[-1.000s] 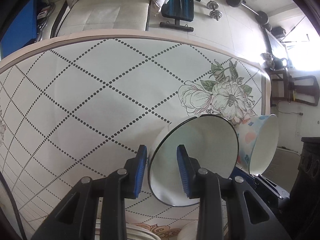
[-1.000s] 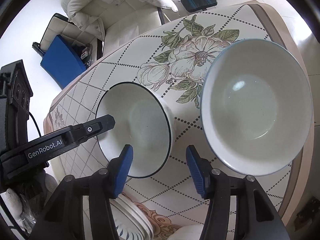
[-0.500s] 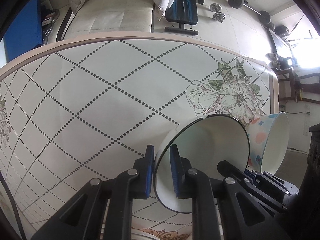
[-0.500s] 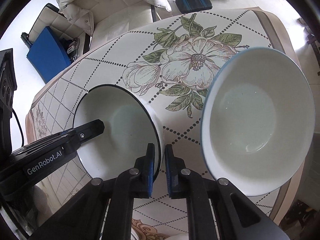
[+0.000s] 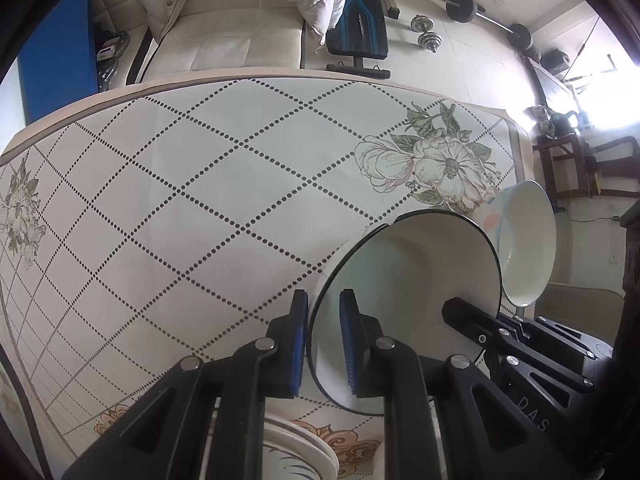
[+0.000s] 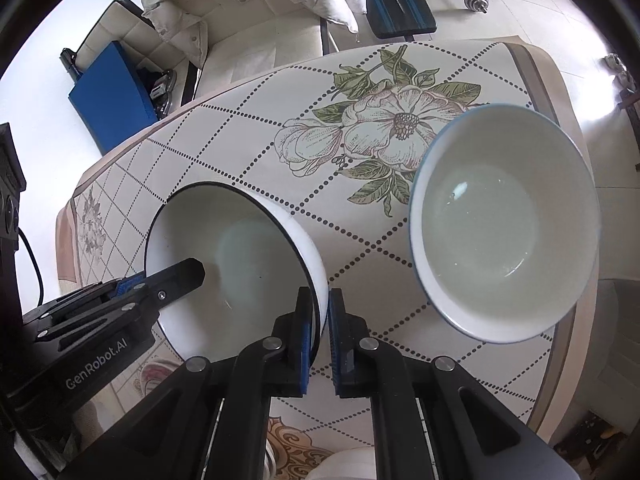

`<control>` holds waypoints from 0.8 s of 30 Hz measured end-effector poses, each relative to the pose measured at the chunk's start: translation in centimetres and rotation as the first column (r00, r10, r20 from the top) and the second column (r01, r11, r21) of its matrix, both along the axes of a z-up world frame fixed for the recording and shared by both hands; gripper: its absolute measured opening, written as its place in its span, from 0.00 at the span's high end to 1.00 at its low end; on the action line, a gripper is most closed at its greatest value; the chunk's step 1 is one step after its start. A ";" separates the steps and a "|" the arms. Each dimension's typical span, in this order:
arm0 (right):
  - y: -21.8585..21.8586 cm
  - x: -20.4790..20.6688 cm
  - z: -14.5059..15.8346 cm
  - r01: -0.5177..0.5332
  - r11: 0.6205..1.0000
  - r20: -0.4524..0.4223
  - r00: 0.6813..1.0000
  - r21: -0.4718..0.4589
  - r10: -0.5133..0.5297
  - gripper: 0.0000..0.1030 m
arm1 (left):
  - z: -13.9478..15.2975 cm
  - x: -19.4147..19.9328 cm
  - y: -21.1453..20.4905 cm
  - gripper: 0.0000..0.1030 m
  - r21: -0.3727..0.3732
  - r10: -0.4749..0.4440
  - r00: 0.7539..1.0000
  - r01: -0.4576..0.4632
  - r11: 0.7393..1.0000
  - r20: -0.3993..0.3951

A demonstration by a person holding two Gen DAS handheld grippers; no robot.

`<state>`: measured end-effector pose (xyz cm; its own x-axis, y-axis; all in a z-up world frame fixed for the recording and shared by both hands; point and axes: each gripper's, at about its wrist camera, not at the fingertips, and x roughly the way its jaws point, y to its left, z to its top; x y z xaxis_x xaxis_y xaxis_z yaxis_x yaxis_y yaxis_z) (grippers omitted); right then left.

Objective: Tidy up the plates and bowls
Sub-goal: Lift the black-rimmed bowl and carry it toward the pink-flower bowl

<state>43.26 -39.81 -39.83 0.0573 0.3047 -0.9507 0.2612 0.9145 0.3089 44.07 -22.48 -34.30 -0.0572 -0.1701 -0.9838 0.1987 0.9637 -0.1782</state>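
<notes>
1. Two grippers hold one white bowl with a black rim (image 5: 404,292) at the same time; it stands on the surface (image 5: 192,184) near its right end, over the dotted diamond pattern.
2. On the bowl's left side, the left gripper (image 5: 323,344) is clamped on the rim, one blue pad outside the wall and one inside.
3. On the bowl's right side, the right gripper (image 6: 324,330) pinches the rim, its pads nearly together with the thin wall between them.
4. From the right wrist view, the left gripper's black finger (image 6: 176,276) reaches into the bowl from the opposite side.
5. Just to the right stands a second white bowl with a blue rim (image 6: 504,224), apart from the first and close to the surface's right edge, beside the printed flower (image 6: 384,128).
6. Below the grippers, at the near edge, a stack of white plates (image 5: 296,456) is partly visible.
7. Beyond the surface are a cream sofa (image 5: 236,36), a weight bench (image 5: 360,20) and dumbbells (image 5: 426,32) on the floor.
</notes>
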 end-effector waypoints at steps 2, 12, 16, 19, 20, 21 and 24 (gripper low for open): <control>-0.1 -0.7 0.8 -0.004 1.000 0.008 1.000 0.000 0.004 0.91 | 0.8 -0.6 -0.1 0.87 -0.013 -0.008 1.000 0.008 1.000 0.005; -1.3 -5.8 3.5 0.016 1.000 0.031 0.999 -0.002 -0.016 0.92 | 4.0 -4.0 -1.9 0.87 -0.026 -0.072 0.996 0.074 0.997 0.053; -2.1 -8.1 4.6 0.036 0.999 0.039 0.999 0.011 -0.037 0.92 | 4.8 -5.7 -2.5 0.87 -0.032 -0.105 0.992 0.107 0.994 0.064; -2.7 -10.0 5.6 0.050 0.999 0.050 0.997 0.012 -0.050 0.92 | 5.5 -7.2 -3.1 0.87 -0.038 -0.125 0.990 0.127 0.991 0.066; -2.8 -10.6 6.0 0.053 0.999 0.054 0.997 0.011 -0.054 0.92 | 5.7 -7.7 -3.3 0.87 -0.041 -0.132 0.989 0.134 0.990 0.067; -3.0 -11.3 6.3 0.057 0.998 0.057 0.997 0.010 -0.057 0.92 | 5.8 -8.3 -3.4 0.87 -0.040 -0.139 0.988 0.142 0.989 0.067; -3.3 -13.1 7.0 0.068 0.998 0.059 0.996 0.009 -0.068 0.92 | 5.9 -10.1 -3.8 0.87 -0.042 -0.158 0.986 0.160 0.986 0.055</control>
